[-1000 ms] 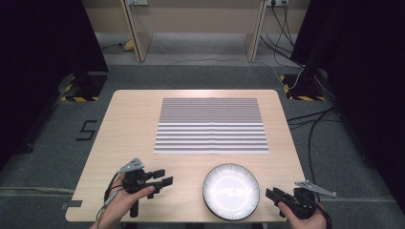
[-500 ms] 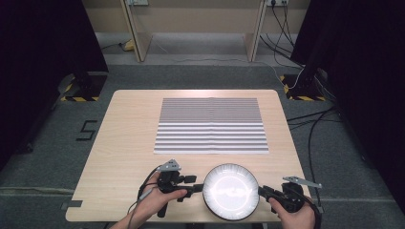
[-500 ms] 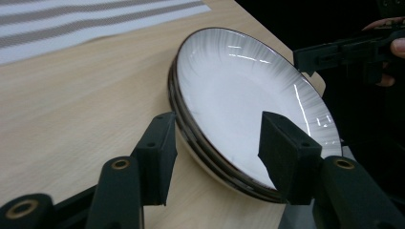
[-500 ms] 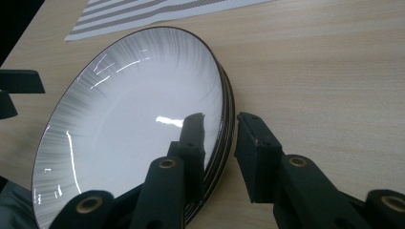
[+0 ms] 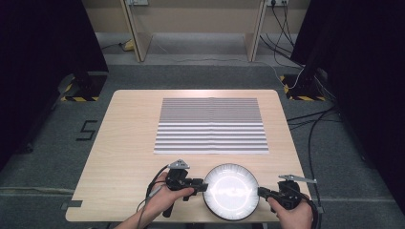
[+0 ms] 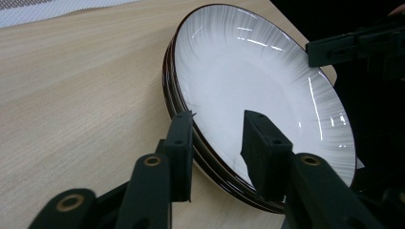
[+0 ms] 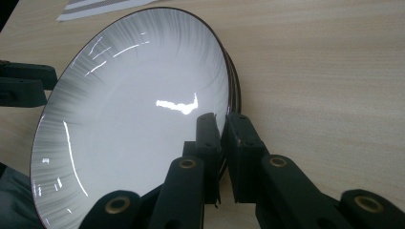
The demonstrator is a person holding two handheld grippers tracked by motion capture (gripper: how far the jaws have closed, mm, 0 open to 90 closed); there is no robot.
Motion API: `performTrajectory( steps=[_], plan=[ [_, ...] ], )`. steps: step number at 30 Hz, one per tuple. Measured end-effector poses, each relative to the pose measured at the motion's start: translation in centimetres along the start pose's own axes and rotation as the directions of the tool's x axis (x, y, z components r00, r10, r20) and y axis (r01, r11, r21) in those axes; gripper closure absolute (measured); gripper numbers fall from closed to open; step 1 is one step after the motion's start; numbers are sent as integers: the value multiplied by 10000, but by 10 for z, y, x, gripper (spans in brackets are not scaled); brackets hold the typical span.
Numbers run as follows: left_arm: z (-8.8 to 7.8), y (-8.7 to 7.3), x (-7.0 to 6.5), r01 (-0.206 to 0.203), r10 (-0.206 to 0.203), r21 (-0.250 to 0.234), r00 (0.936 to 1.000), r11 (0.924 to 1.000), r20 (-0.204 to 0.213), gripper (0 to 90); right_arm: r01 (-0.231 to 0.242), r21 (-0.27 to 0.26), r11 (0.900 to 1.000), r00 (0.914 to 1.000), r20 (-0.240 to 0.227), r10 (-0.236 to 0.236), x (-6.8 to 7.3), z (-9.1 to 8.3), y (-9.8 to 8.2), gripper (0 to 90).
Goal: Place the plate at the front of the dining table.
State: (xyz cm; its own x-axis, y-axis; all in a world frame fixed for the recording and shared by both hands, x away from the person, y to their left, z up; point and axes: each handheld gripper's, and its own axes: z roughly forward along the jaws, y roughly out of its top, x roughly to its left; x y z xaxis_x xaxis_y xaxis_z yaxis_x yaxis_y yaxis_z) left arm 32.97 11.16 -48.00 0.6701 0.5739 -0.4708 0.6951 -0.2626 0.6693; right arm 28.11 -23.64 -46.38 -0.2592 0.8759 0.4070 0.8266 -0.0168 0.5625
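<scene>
My right claw (image 7: 220, 143) is clamped on the right rim of the plate (image 5: 231, 191), at the bench's (image 5: 124, 138) near edge. My left claw (image 6: 217, 143) has been closing, straddling the left rim, not yet pinching.

Left gripper view: the plate (image 6: 258, 71) is cut off at the lower right by the picture's edge, and part of its rim lies hidden behind the left gripper (image 6: 217, 143). Whether its pads press the rim cannot be told. The dark area at the right edge is too dim to read.

Right gripper view: the plate's lower left runs out of the picture; the rim section between the pads of the right gripper (image 7: 223, 152) is covered.

High view: both forearms are cut off at the bottom edge.
</scene>
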Motion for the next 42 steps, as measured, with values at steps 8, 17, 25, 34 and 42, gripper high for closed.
performTrajectory(
  steps=[8, 17, 25, 34, 42],
  plan=[
    [4, -1, 4, 764, -763, 252, 9971, 9968, -53, 725, -232, 653, 9976, 9997, -13, 234, 1, 1, 7, 847],
    [2, 4, 8, 1289, -1295, 441, 9915, 9907, 99, 727, -635, 638, 9959, 9979, -103, 643, 0, 5, 12, 862],
    [-3, 8, 12, 1302, -1303, 72, 9915, 9915, 68, 728, -668, 824, 9944, 9975, -168, 684, 3, 18, 18, 853],
    [-3, 2, 10, 1468, -1475, 238, 9886, 9889, 287, 694, -720, 1051, 9919, 9963, -388, 764, 2, 25, 16, 840],
    [4, -2, 6, 1623, -1653, 705, 9855, 9842, 391, 628, -765, 1195, 9899, 9956, -442, 823, 6, 24, 16, 749]
  ],
)
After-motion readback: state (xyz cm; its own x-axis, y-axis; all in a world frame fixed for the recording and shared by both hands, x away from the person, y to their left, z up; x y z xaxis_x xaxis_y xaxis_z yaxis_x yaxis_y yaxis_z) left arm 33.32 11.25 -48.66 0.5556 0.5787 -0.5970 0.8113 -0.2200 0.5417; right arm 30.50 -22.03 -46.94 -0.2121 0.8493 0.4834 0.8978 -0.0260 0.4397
